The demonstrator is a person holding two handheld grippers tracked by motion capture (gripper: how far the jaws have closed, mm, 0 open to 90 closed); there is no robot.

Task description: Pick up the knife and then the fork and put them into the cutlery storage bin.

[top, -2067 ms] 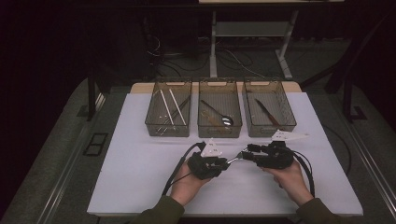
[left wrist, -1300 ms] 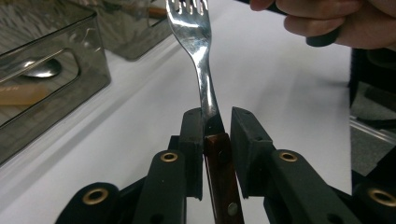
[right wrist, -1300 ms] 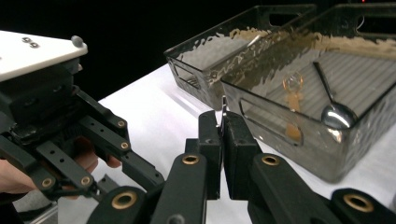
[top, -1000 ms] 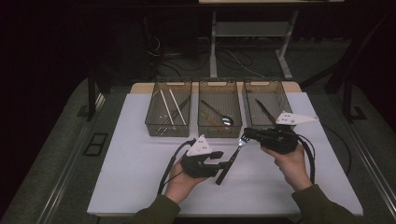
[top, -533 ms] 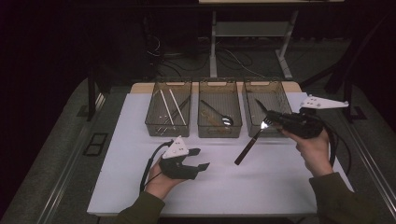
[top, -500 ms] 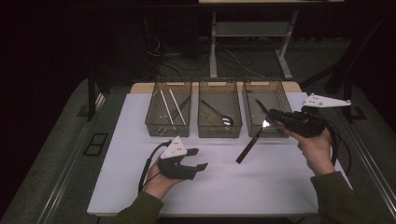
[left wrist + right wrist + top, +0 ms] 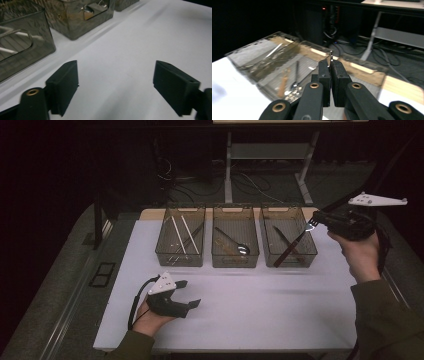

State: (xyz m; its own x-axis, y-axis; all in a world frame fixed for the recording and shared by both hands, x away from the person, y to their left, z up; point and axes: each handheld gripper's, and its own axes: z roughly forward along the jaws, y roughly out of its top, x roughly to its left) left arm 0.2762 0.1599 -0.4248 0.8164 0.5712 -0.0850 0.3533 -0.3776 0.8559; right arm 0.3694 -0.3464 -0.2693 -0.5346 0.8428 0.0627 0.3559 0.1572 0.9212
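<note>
Sorting cutlery: a person is working at a white table [image 7: 280, 315], filing utensils by kind into three clear bins.
Bins: left bin [image 7: 180, 241] is holding pale chopsticks, middle bin [image 7: 235, 243] is holding a spoon [image 7: 242, 248], right bin [image 7: 288, 243] is taking dark-handled pieces, so like is going with like.
Right gripper [image 7: 316, 221]: it is hanging high over the right bin's far corner, jaws pinched tight on the metal tip of a dark-handled utensil, probably a knife [image 7: 290, 247]; in the right gripper view a thin metal end [image 7: 331, 56] is poking up between the pads.
Knife: it is slanting down with its handle end inside the right bin, seemingly so it can drop in cleanly.
Left gripper [image 7: 191, 294]: it is resting low near the table's front, jaws spread wide and just opening further, gripping nothing; bare tabletop is lying between the pads [image 7: 63, 83].
</note>
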